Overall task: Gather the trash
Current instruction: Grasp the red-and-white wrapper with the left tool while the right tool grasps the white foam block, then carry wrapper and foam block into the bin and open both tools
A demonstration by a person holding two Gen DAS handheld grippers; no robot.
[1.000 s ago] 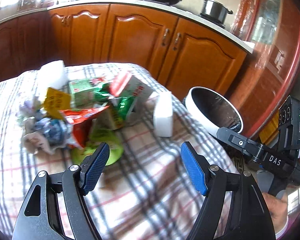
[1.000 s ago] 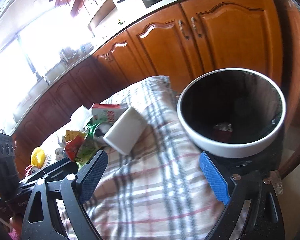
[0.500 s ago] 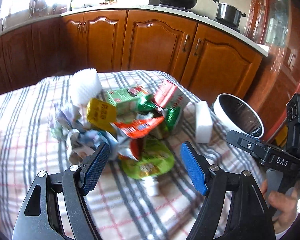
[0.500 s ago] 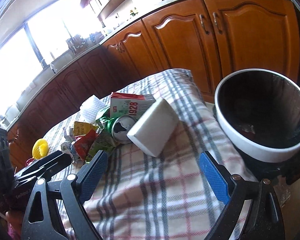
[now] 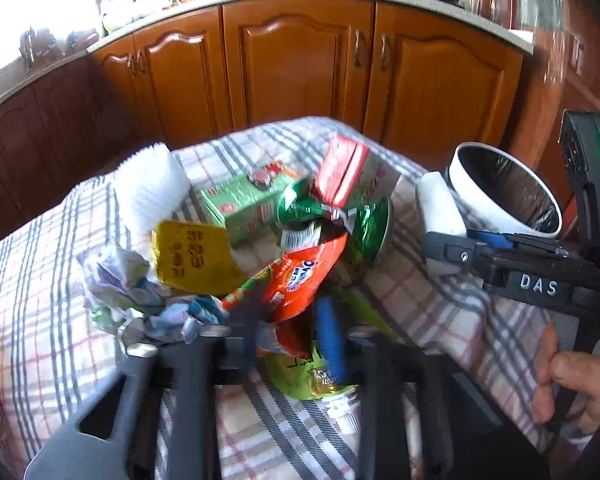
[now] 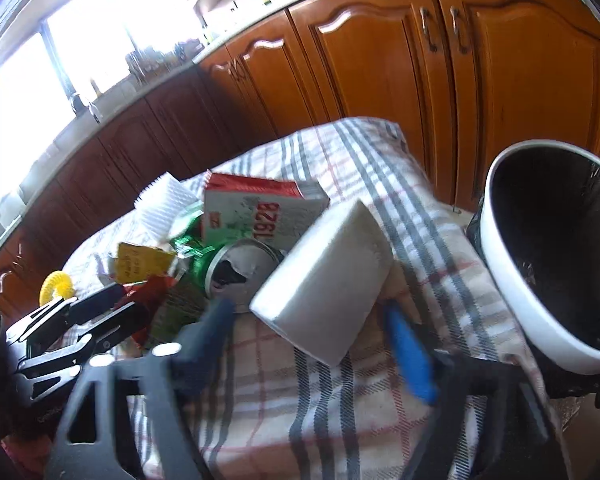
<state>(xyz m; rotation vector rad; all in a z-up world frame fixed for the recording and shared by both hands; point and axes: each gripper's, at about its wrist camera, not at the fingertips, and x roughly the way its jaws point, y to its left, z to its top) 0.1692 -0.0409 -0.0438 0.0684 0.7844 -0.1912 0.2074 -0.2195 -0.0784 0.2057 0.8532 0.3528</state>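
Observation:
A pile of trash lies on the checked tablecloth (image 5: pixel 52 280): an orange wrapper (image 5: pixel 300 280), a yellow wrapper (image 5: pixel 188 256), a green carton (image 5: pixel 240 204), a red and white carton (image 6: pixel 260 216), a green can (image 6: pixel 236 268) and crumpled paper (image 5: pixel 132 292). My left gripper (image 5: pixel 292 336) has its blurred jaws close around the orange wrapper's lower end. A white foam block (image 6: pixel 324 284) lies just ahead of my right gripper (image 6: pixel 312 340), whose jaws stand either side of the block's near end. A white bin with a black liner (image 6: pixel 548 264) stands at the table's right edge.
Wooden cabinets (image 5: pixel 300 68) run behind the table. A white ribbed foam piece (image 5: pixel 152 184) lies at the pile's far left. A green pouch and a small white bottle (image 5: pixel 344 408) lie under my left gripper. A yellow round thing (image 6: pixel 56 284) sits far left.
Both grippers moved forward to the trash and narrowed their jaws. The left one closed in on the orange wrapper; the right one came up to the white foam block.

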